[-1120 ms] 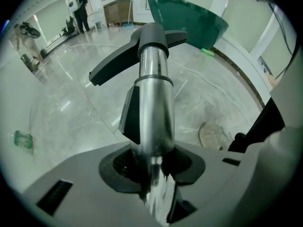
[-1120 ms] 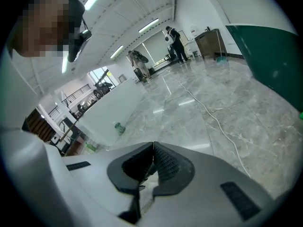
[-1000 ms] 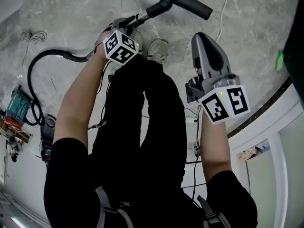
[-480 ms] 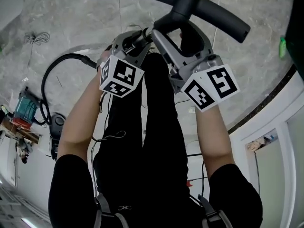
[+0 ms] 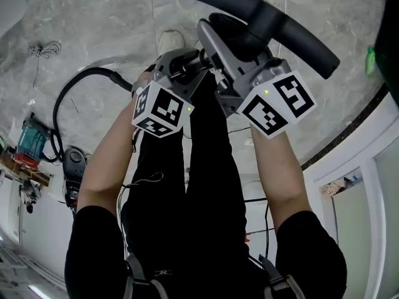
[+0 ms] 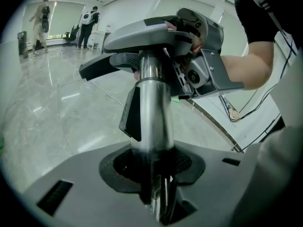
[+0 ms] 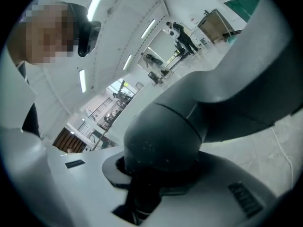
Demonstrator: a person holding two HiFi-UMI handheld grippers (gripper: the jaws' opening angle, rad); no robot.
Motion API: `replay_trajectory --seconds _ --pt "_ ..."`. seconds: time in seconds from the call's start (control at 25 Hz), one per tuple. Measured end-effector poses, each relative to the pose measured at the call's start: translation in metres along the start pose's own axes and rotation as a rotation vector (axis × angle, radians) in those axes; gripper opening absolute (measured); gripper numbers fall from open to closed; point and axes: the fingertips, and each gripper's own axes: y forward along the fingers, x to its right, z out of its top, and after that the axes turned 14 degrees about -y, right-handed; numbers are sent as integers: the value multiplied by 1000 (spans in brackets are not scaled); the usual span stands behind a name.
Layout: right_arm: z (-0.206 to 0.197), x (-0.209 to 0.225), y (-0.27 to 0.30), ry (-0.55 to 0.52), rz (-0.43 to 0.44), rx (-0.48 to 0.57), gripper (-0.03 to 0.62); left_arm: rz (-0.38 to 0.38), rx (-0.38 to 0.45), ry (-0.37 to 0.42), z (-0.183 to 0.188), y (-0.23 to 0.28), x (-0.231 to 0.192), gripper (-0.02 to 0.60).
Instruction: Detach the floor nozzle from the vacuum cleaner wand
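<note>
I have the left tool (image 5: 186, 62) clamped on the wand (image 6: 151, 108). In the left gripper view the shiny tube runs straight up from between the jaws, with the pads tight on either side.

The right tool (image 5: 232, 35) sits just beside it, at 1 o'clock from the left one. Its jaws are closing, and the neck of the nozzle (image 5: 288, 35) is between them. In the right gripper view that dark rounded neck (image 7: 163, 148) fills the gap and meets the pads.

Both pieces are off the floor (image 5: 81, 30), in front of my body. In the head view the nozzle's black bar lies slantwise along the top, from 12 to 2 o'clock. The wand meets its neck between the two tools, and I cannot tell whether that joint has parted.

The black hose (image 5: 67, 91) loops away at 9 o'clock, down to the floor.
</note>
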Motion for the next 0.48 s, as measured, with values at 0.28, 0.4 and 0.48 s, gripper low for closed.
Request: replay_trajectory --seconds 0.28,0.4,0.48 --pt "-6 -72 -17 -144 489 -41 117 -268 -24 -56 -17 -28 37 135" --pt "-9 -77 -21 -149 534 -45 117 -239 -47 -74 -23 -28 39 132" --pt "-10 -56 -12 -57 369 -72 117 -127 -51 -93 -23 -22 30 132"
